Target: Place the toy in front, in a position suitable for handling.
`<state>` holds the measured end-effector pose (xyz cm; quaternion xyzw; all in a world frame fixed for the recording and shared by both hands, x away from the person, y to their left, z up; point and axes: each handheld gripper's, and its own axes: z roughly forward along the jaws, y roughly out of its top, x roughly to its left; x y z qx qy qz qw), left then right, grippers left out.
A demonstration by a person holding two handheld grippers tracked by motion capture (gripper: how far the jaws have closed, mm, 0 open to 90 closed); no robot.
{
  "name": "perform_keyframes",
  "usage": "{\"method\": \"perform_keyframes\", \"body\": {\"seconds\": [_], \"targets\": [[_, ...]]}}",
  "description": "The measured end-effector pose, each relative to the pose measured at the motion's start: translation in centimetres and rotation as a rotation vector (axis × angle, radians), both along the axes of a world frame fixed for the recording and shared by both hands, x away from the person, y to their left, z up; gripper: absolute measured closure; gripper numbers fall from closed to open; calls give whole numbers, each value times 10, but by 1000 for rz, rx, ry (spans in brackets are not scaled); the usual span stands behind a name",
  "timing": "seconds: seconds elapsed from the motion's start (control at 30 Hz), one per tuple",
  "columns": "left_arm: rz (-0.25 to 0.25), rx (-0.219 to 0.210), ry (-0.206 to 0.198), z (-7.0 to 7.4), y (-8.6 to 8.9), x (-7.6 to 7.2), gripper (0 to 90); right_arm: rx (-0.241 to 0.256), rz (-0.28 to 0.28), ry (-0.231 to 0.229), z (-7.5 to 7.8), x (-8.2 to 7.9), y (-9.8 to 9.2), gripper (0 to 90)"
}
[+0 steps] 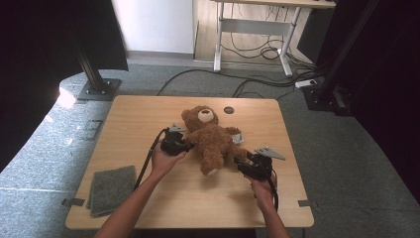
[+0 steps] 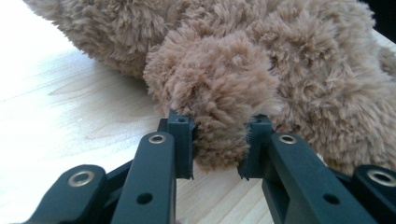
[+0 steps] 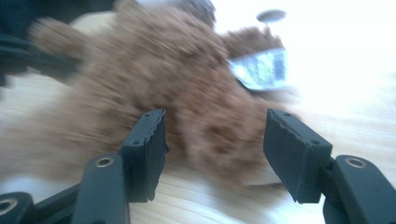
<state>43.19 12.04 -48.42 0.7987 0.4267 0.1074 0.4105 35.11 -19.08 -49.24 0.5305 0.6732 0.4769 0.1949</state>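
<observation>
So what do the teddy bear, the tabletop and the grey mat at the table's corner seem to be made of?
Teddy bear: brown plush, probably synthetic pile; long shaggy fibres show where the left gripper pinches a limb. Table: pale wood or wood-look laminate, matt, with faint grain lines; which of the two is unclear. Grey mat: looks like felt or coarse fibre, rough, dull and unshiny.

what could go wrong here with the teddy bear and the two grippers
The left gripper pinches only the fluffy end of one paw of the teddy bear, so the plush could slip out if pulled. The right gripper is open around a leg, not yet closed; a lift now would probably leave the bear dangling from one limb. Its paper tag might snag.
</observation>
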Motion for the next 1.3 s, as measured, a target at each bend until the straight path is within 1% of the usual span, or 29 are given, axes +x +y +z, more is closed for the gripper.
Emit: {"method": "perform_keyframes", "body": {"seconds": [0.1,0.17,0.23,0.27,0.3,0.33,0.4,0.43,0.47,0.5,0.53,0.6,0.63,0.67,0.7,0.73,0.77,0.87,0.93,0.97,1.07,1.13,1.17,1.3], "targets": [[2,-12,10,-1,2,-2,713,21,49,-19,13,-7,12,354],[3,-13,10,-1,3,-4,714,27,105,-15,20,-11,28,323],[0,-12,9,-1,4,-6,716,21,141,-9,22,-12,41,291],[-2,-12,10,-1,5,-7,717,8,158,-2,22,-12,50,268],[-3,-10,11,-1,6,-8,718,-8,163,5,21,-11,57,243],[-5,-12,11,-1,6,-9,719,-34,166,16,19,-9,64,217],[-10,-16,15,0,8,-12,719,-95,164,42,12,-7,75,204],[-11,-21,17,0,10,-14,720,-115,160,57,7,-5,77,212],[-14,-23,19,0,11,-15,720,-131,157,69,1,-3,78,275],[-17,-29,19,0,12,-18,722,-134,155,74,-2,-3,77,343],[-20,-33,20,-1,12,-20,723,-131,161,72,-5,-3,74,422],[-34,-37,23,-3,13,-26,726,-138,160,60,-10,-1,65,541],[-43,-42,25,-4,12,-30,727,-135,159,59,-11,0,61,575],[-49,-49,25,-5,11,-34,728,-119,151,57,-11,1,54,605],[-57,-58,28,-6,10,-38,728,-106,140,53,-11,2,48,618],[-64,-72,32,-7,8,-43,729,-104,126,47,-10,3,43,627],[-69,-87,35,-9,6,-47,729,-113,111,40,-9,4,38,632],[-91,-102,29,-12,-1,-62,730,-113,77,28,-9,9,26,634],[-98,-101,21,-13,-4,-71,731,-101,73,24,-9,11,21,634],[-96,-108,23,-14,-4,-74,731,-95,72,22,-10,12,19,634],[-89,-120,25,-16,0,-80,730,-89,90,15,-12,10,17,634],[-81,-133,34,-17,5,-82,729,-72,117,3,-15,6,17,636],[-81,-136,35,-17,6,-83,729,-77,128,-4,-16,3,17,638],[-77,-134,33,-18,9,-89,729,-55,153,-2,-17,-4,17,641]]}}
